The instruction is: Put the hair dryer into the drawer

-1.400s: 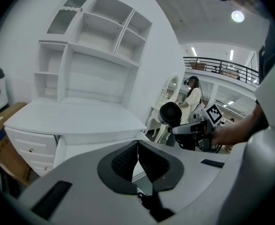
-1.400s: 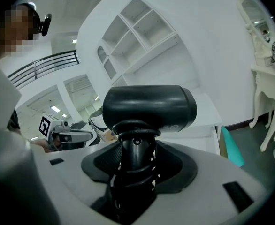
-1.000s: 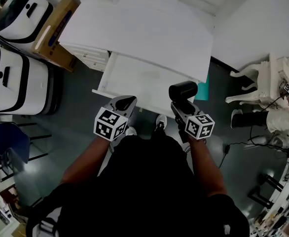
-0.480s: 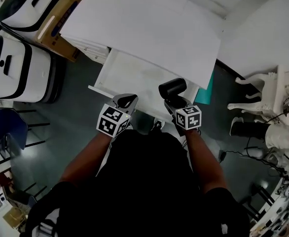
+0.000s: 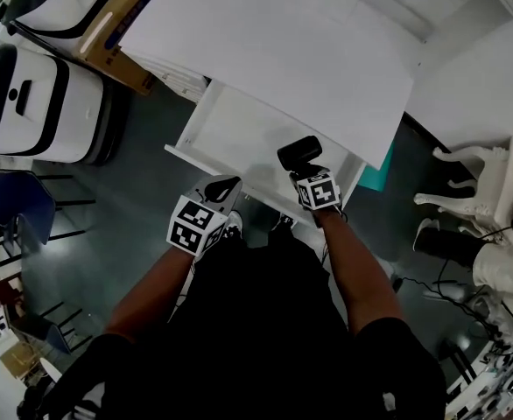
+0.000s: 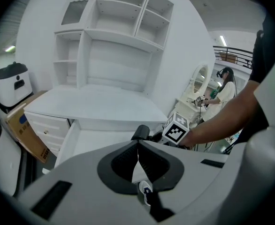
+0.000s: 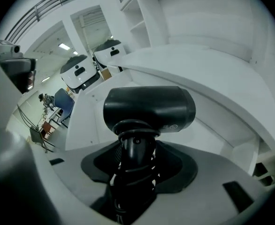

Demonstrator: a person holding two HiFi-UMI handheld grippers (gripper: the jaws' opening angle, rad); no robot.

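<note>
Over the open drawer (image 5: pixel 230 129): black hair dryer (image 5: pixel 298 153), held up in the air.
Right gripper (image 5: pixel 306 176): jaws squeeze the dryer's handle, head just past them.
Left gripper (image 5: pixel 221 187): jaws pressed together, holding nothing.

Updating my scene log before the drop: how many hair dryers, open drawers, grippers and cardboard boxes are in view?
hair dryer: 1
drawer, open: 1
grippers: 2 (left gripper shut and empty; right gripper shut on the hair dryer)
cardboard box: 1
Total: 5
</note>
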